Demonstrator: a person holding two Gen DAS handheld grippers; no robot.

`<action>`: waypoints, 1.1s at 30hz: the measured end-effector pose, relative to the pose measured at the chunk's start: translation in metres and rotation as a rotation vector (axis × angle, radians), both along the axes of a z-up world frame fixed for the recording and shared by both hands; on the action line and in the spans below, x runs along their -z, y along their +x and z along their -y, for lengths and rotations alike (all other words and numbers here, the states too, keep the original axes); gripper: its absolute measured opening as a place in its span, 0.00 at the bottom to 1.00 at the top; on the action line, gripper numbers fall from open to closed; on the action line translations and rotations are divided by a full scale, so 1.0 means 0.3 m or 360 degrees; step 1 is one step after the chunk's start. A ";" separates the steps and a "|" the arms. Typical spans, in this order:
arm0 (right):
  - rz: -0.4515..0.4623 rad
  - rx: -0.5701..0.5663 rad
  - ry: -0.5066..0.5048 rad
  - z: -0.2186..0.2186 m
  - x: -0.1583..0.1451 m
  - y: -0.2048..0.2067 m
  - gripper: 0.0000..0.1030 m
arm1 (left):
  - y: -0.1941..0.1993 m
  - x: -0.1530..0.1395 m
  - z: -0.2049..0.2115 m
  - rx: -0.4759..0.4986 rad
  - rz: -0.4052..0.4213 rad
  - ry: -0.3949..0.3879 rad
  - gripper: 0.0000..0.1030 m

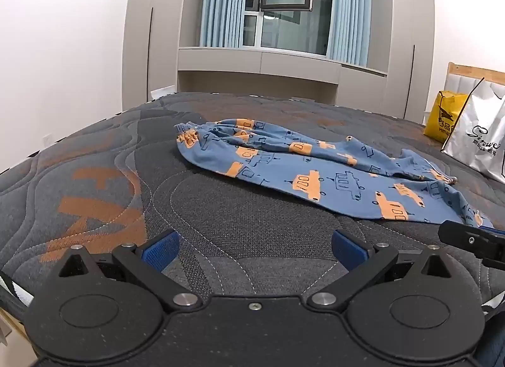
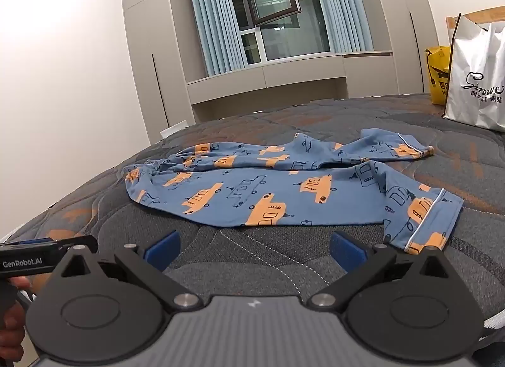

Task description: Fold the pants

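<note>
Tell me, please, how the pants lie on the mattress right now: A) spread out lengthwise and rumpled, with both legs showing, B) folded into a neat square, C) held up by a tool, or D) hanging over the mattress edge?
A: the pants lie rumpled and unfolded on the mattress, both legs showing and neither open tool touching them.

Blue cotton pants w/ orange car print [image 2: 284, 190] lie spread on the dark grey quilted mattress [image 1: 94, 177], centre of frame in both views; waistband twd the left, leg cuffs twd the right. White plastic shopping bag [image 2: 476, 82] stands on the mattress at right edge, yellow paper bag [image 2: 438, 73] just behind it to its left. Window w/ pale blue curtains [image 1: 284, 3] top centre, beyond the mattress; grey wardrobe doors [image 2: 145, 51] to its left. Left gripper [image 1: 254, 251] and right gripper [image 2: 254, 251] sit bottom centre of their own views, in front of the pants, apart from them.
</note>
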State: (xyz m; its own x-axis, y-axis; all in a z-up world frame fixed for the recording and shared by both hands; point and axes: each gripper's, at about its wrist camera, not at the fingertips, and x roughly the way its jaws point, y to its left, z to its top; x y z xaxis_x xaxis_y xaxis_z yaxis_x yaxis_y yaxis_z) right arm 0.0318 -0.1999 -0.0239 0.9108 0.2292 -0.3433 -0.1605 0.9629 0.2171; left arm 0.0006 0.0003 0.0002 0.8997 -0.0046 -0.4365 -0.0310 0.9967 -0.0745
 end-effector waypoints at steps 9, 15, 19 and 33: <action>-0.0021 -0.0014 0.0004 0.001 -0.013 0.006 1.00 | 0.003 0.009 -0.005 0.0013 0.0008 0.0012 1.00; -0.0030 -0.0015 0.0002 -0.007 -0.020 0.006 1.00 | -0.010 -0.006 0.011 0.0000 0.0023 0.0031 1.00; -0.0022 -0.0021 0.0012 -0.001 0.003 -0.008 1.00 | -0.016 -0.011 0.011 -0.0012 0.0025 0.0038 1.00; -0.0042 -0.0013 0.0001 0.003 0.009 -0.015 1.00 | -0.011 -0.004 0.017 -0.0020 0.0020 0.0038 1.00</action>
